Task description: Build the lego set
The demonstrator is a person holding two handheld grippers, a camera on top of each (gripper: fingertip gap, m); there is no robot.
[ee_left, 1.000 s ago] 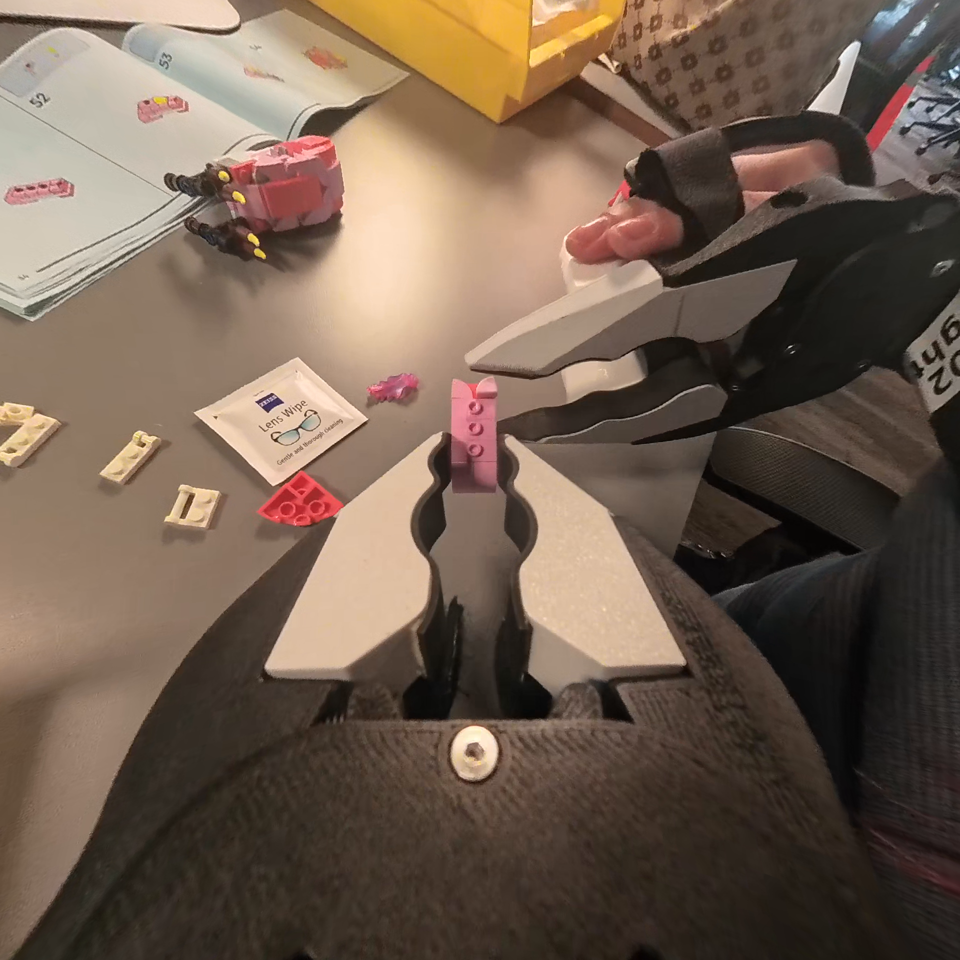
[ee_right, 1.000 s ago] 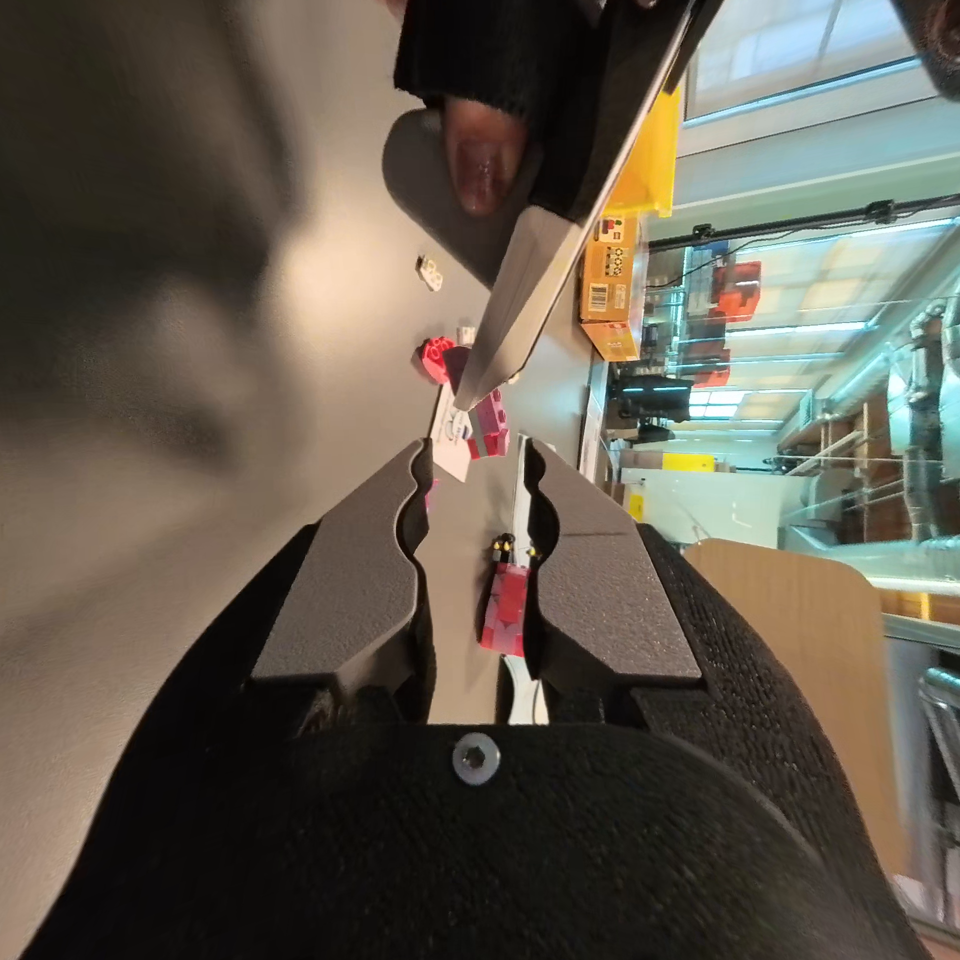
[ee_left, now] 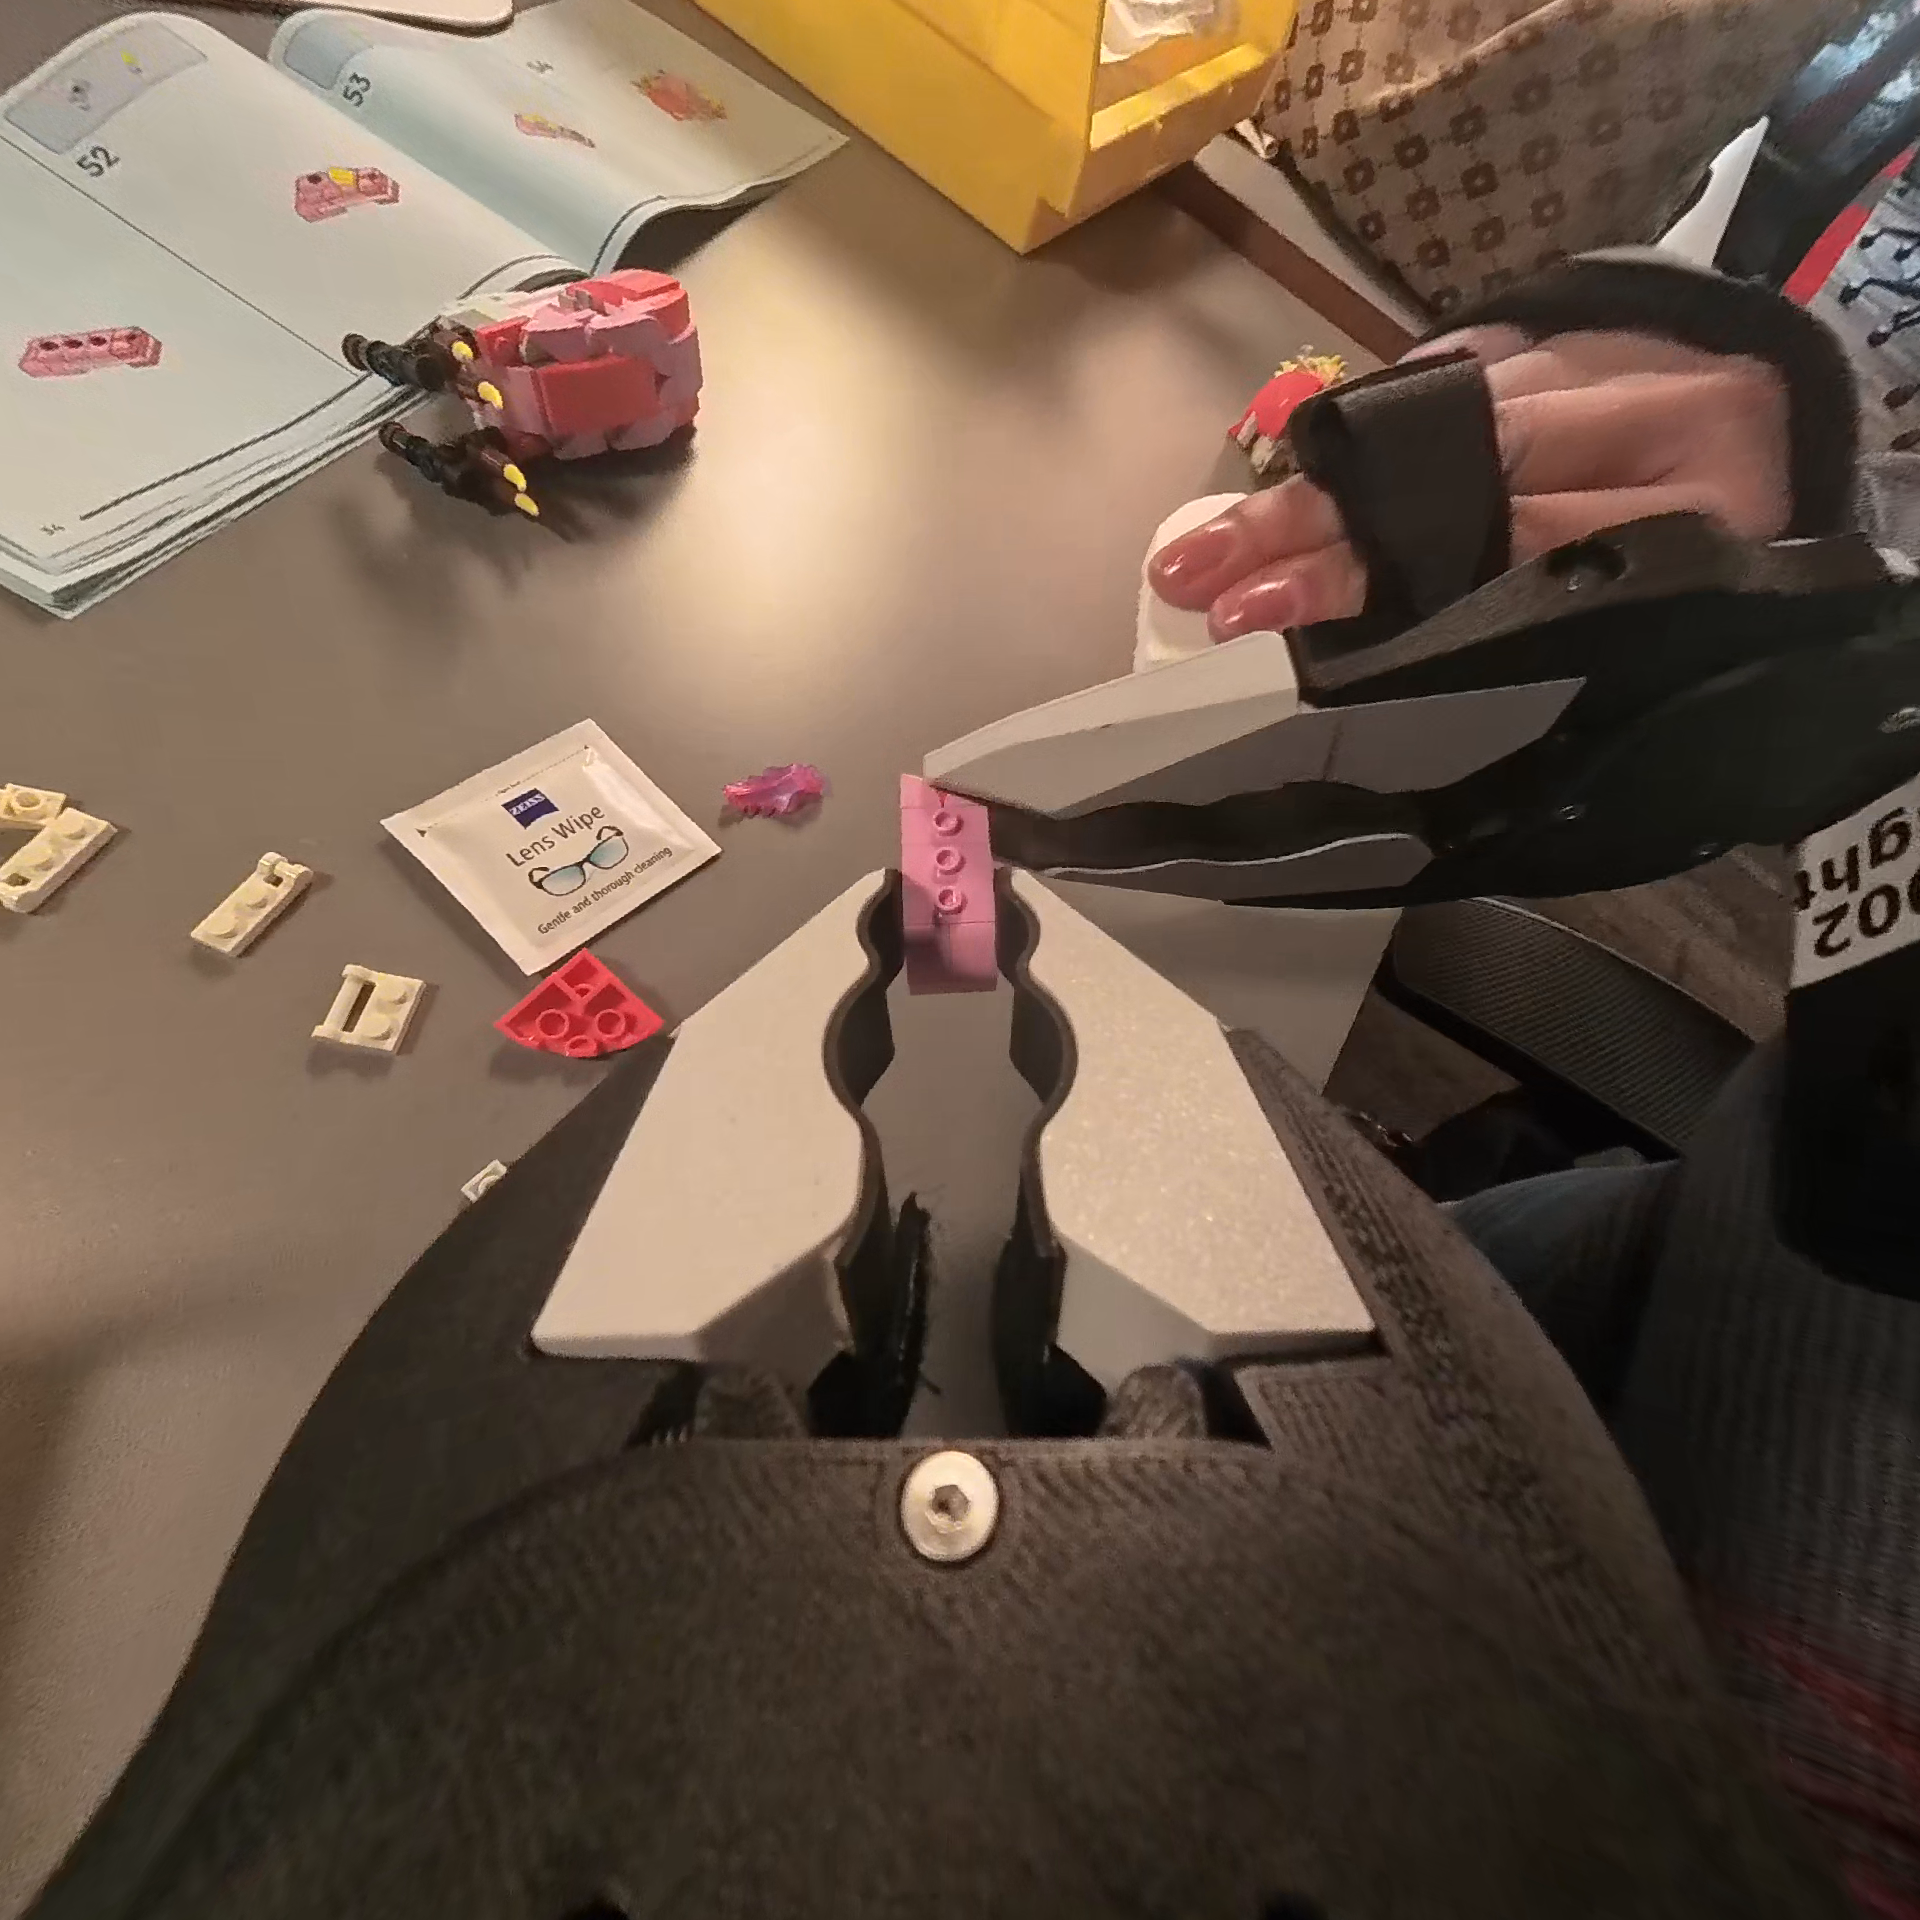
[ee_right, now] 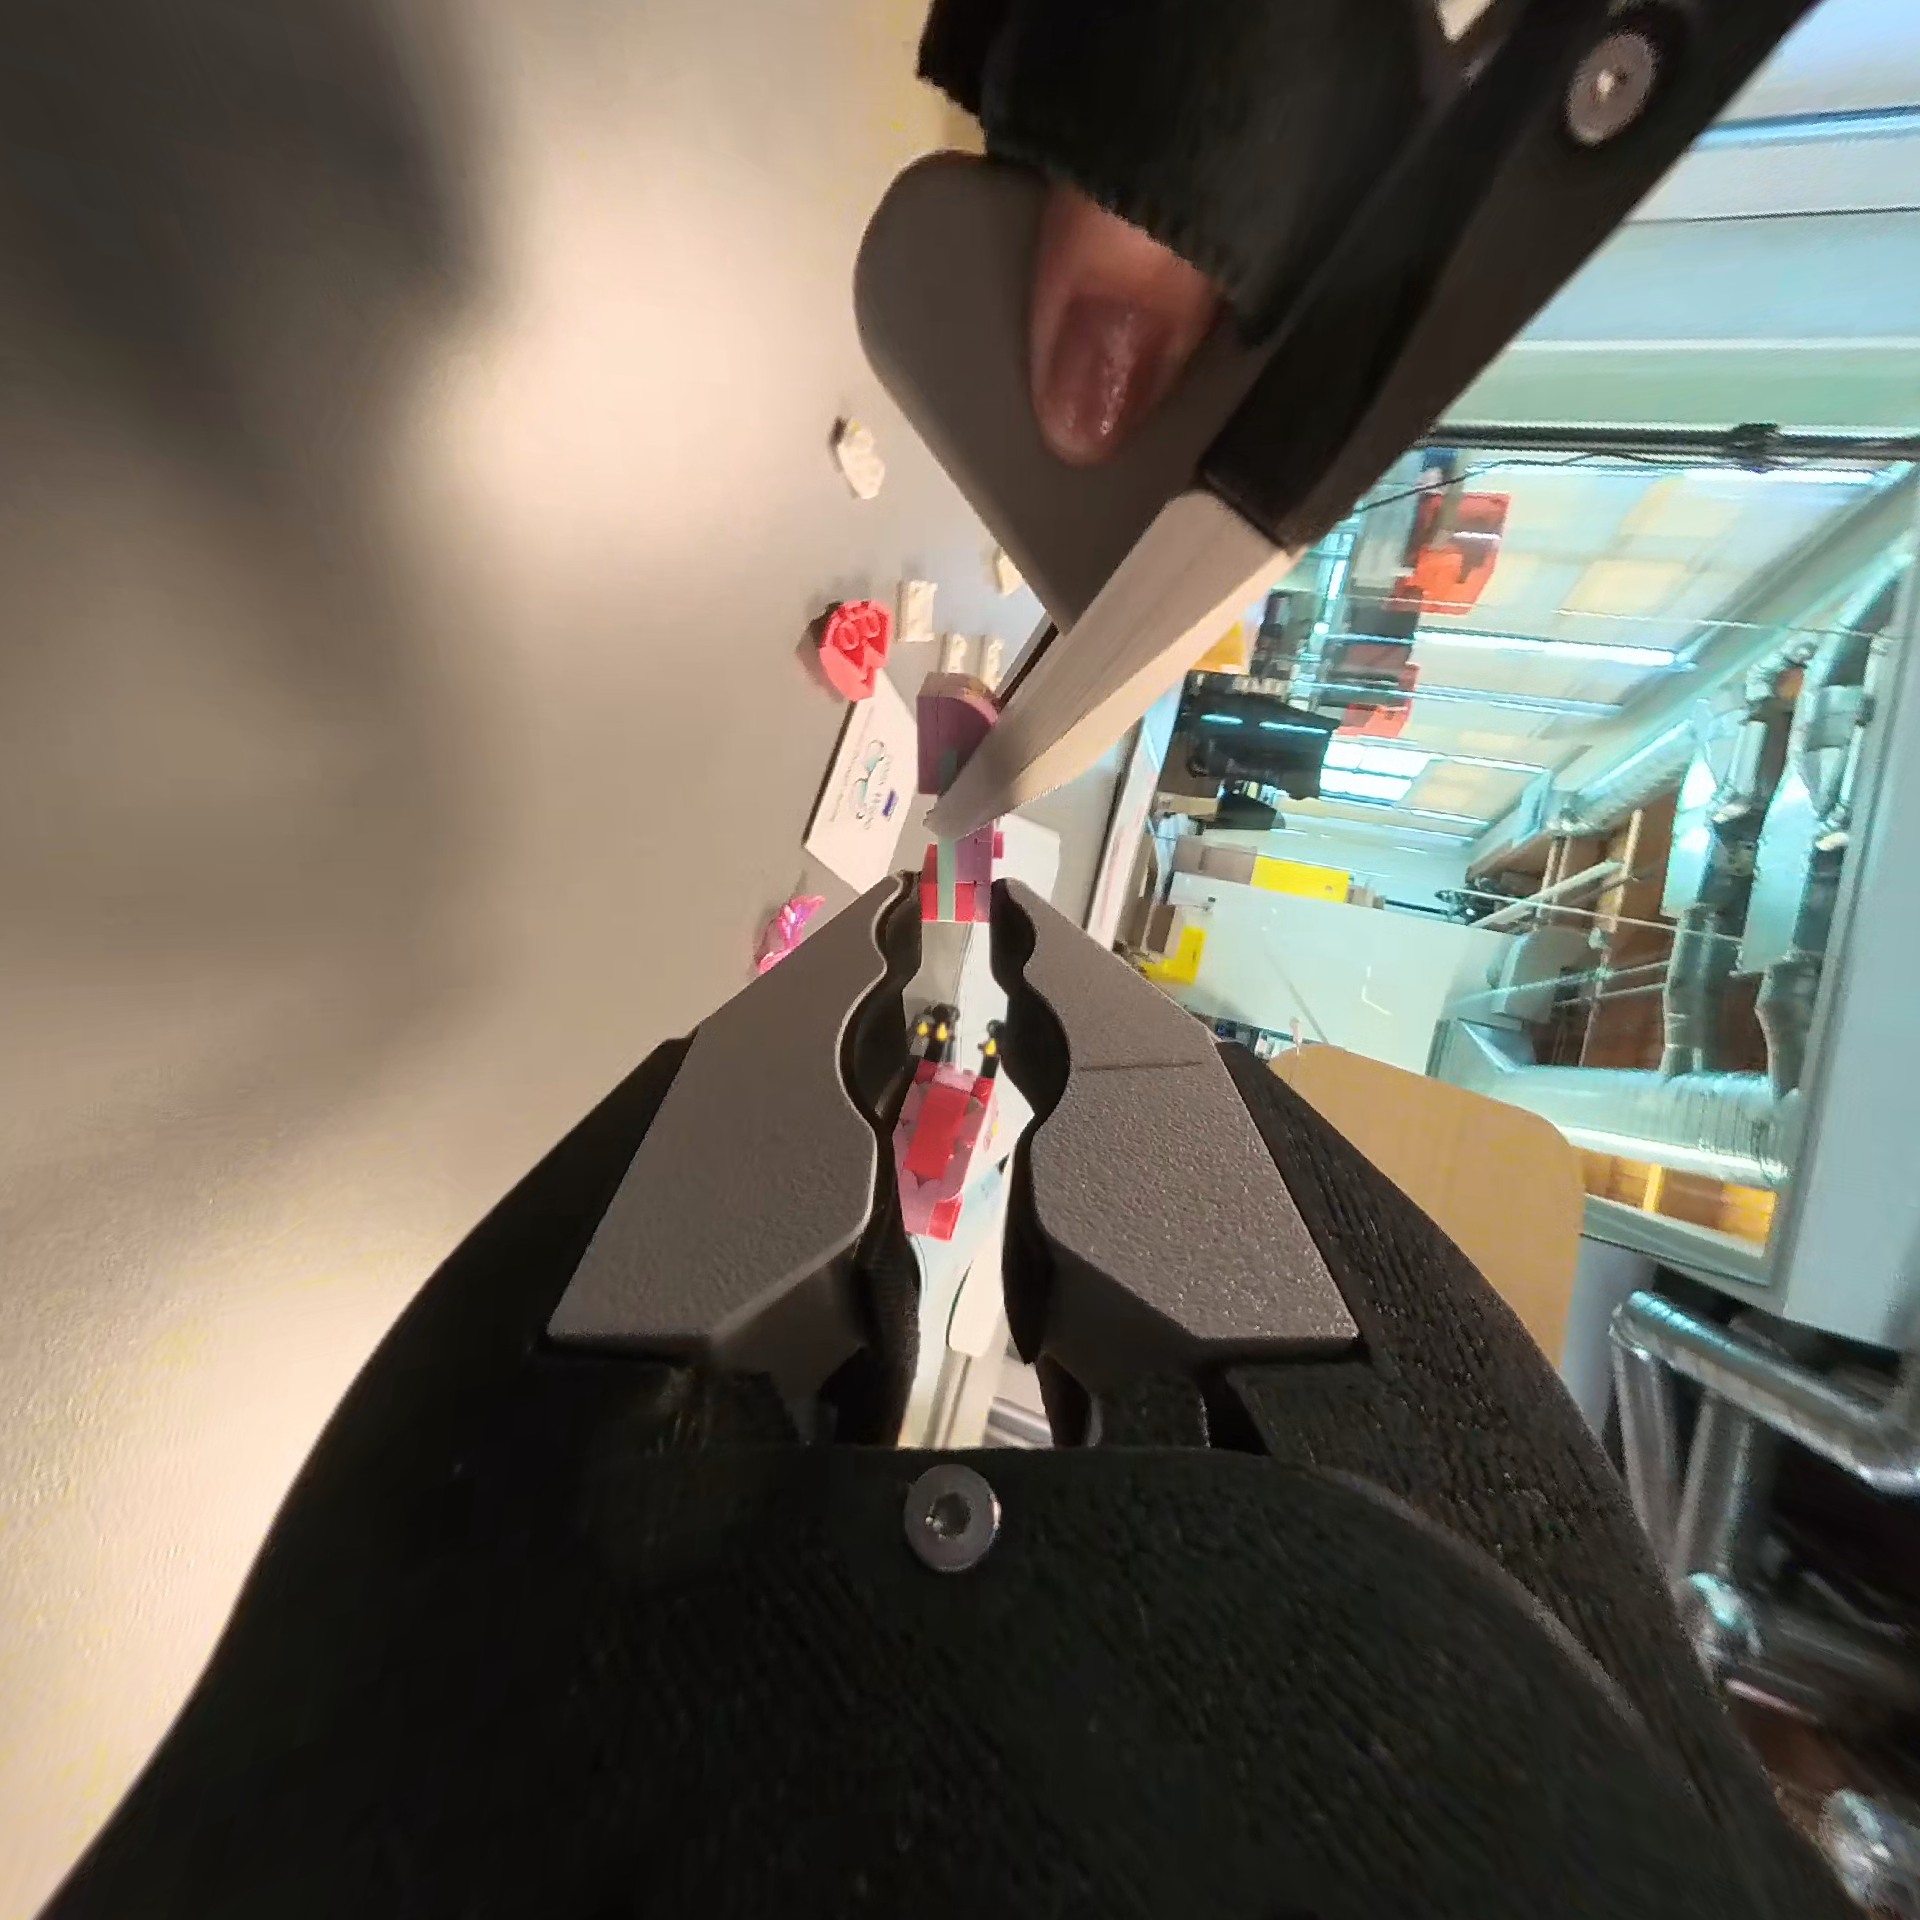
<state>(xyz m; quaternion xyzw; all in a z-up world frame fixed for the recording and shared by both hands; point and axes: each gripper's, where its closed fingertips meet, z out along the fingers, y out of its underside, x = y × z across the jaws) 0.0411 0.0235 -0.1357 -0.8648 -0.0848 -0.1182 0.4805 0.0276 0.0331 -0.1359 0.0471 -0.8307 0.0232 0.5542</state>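
Observation:
My left gripper [ee_left: 951, 904] is shut on a pink brick piece [ee_left: 940, 862] and holds it upright above the dark table [ee_left: 727, 582]. My right gripper [ee_left: 971, 821] comes in from the right, and its fingertips close on the top end of the same piece. In the right wrist view the piece's pink, red and teal end [ee_right: 961, 894] sits between the dark tips of my right gripper [ee_right: 948, 888], with both pads against it. A pale finger [ee_right: 1091, 707] of the left gripper crosses just beyond it.
A built pink and red model [ee_left: 582, 374] lies by an open instruction booklet [ee_left: 208, 260]. A lens-wipe sachet [ee_left: 551, 842], a red rounded plate [ee_left: 577, 1013], cream plates [ee_left: 249, 904] and a translucent pink piece [ee_left: 774, 795] lie on the table. A yellow bin [ee_left: 997, 104] stands at the back. Only a small space, under 4 cm, lies between the two pairs of fingers. The red rounded plate [ee_left: 577, 1013] sits 8 cm or so from the ends of my left fingers.
My right gripper has moved in and closed its jaws on the top end of the pink piece. My left gripper has kept its hold on the piece.

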